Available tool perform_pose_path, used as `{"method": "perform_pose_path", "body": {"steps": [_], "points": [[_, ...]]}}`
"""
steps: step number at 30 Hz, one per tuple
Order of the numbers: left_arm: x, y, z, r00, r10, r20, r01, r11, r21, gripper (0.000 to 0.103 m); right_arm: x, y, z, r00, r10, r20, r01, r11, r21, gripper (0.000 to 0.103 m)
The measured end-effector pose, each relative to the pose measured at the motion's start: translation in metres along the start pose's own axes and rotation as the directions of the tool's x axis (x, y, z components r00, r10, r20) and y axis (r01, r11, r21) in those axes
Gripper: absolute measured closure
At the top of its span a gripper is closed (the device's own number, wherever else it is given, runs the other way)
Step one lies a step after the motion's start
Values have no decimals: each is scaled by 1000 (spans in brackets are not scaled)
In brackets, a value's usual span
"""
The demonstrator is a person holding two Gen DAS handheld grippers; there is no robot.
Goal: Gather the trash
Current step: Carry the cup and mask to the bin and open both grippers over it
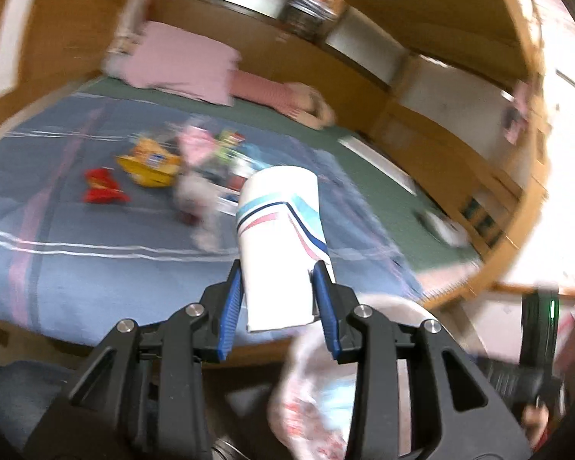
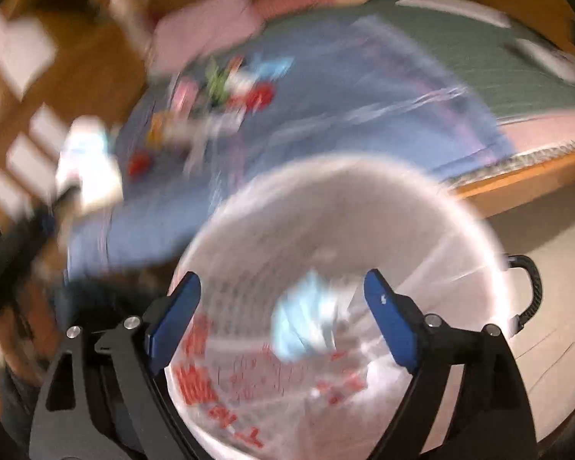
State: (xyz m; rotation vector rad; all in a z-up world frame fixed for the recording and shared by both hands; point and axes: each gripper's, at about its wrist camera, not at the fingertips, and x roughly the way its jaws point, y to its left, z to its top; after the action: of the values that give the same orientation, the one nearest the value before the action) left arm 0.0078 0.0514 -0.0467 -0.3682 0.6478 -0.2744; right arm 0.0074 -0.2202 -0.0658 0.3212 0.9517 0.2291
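Note:
My left gripper (image 1: 278, 272) is shut on a white paper cup (image 1: 283, 237) with blue and pink stripes, held above the near edge of a bed. Beyond it, loose trash lies on the blue bedspread (image 1: 76, 199): a red wrapper (image 1: 101, 191), a yellow snack bag (image 1: 151, 163) and several blurred packets (image 1: 218, 153). My right gripper (image 2: 283, 295) is open over a white bin lined with a red-printed plastic bag (image 2: 345, 306). A light blue piece of trash (image 2: 303, 322) lies inside the bin, below the fingers and not touched by them. The same bin (image 1: 318, 383) shows under my left gripper.
A pink pillow (image 1: 184, 61) and a pink striped thing lie at the head of the bed, against a wooden headboard and shelves (image 1: 364, 57). A green sheet (image 2: 479, 61) covers the far side. The wooden bed rail (image 2: 525, 180) runs beside the bin, with pale floor (image 2: 548, 306) to the right.

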Motion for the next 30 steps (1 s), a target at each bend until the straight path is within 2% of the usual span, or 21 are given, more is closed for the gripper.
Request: {"method": "perform_pose_path", "body": {"steps": [3, 5, 6, 7, 8, 9, 10, 12, 14, 15, 16, 17, 18, 19, 21, 22, 26, 27, 28, 29, 30], "points": [[15, -21, -15, 985, -144, -95, 148, 988, 43, 65, -40, -35, 13, 982, 33, 186, -69, 978, 194, 13], [27, -44, -29, 943, -260, -206, 283, 955, 91, 59, -57, -48, 20, 966, 6, 258, -73, 966, 249, 13], [32, -57, -35, 915, -304, -266, 343, 932, 115, 59, -66, -52, 22, 958, -27, 287, -51, 964, 261, 13], [38, -71, -45, 872, -353, -338, 415, 900, 131, 53, -70, -54, 24, 953, -52, 299, -30, 965, 262, 12], [41, -78, -51, 844, -382, -378, 458, 878, 136, 34, -73, -54, 24, 950, -78, 301, -1, 967, 254, 12], [43, -83, -54, 839, -382, -388, 465, 873, 146, 23, -74, -54, 23, 950, -84, 300, 6, 968, 250, 12], [42, -82, -54, 866, -348, -360, 426, 889, 165, 12, -74, -56, 23, 951, -88, 296, 11, 968, 250, 12], [39, -71, -45, 915, -274, -297, 333, 927, 173, 11, -69, -57, 19, 955, -88, 283, 12, 965, 261, 12], [35, -53, -34, 953, -199, -227, 234, 962, 143, 8, -61, -58, 19, 963, -71, 260, -2, 962, 273, 12], [31, -37, -26, 979, -118, -166, 137, 985, 106, 6, -58, -59, 21, 966, -65, 249, -7, 961, 276, 12], [30, -29, -18, 990, -53, -133, 65, 994, 89, 5, -56, -59, 21, 969, -60, 242, -9, 961, 276, 12], [32, -18, -9, 994, 43, -103, -34, 996, 83, 5, -55, -58, 19, 970, -58, 236, -9, 961, 276, 12], [36, -9, 1, 990, 108, -87, -100, 991, 91, 5, -52, -56, 19, 973, -58, 223, -5, 962, 272, 12], [39, 4, 12, 978, 200, -54, -193, 975, 110, 5, -50, -55, 20, 974, -58, 217, -2, 963, 269, 12], [46, 21, 27, 949, 316, -20, -312, 944, 111, 5, -46, -49, 21, 978, -65, 198, 13, 967, 254, 12], [51, 37, 36, 926, 377, -19, -374, 923, 88, 5, -43, -46, 23, 980, -70, 188, 23, 969, 246, 12], [56, 89, 49, 859, 512, -3, -512, 858, -43, 5, -28, -30, 30, 988, -71, 139, 42, 979, 201, 12], [55, 103, 45, 843, 538, -13, -537, 840, -76, 5, -22, -25, 32, 990, -69, 121, 45, 981, 186, 12], [54, 119, 42, 826, 559, -71, -562, 813, -153, 6, -17, -20, 33, 992, -67, 109, 48, 984, 173, 12], [49, 132, 39, 847, 521, -106, -530, 812, -245, 6, -11, -15, 33, 993, -67, 99, 51, 986, 162, 12], [42, 140, 36, 873, 479, -92, -484, 823, -299, 5, -8, -13, 33, 993, -67, 94, 52, 986, 159, 12]]}}
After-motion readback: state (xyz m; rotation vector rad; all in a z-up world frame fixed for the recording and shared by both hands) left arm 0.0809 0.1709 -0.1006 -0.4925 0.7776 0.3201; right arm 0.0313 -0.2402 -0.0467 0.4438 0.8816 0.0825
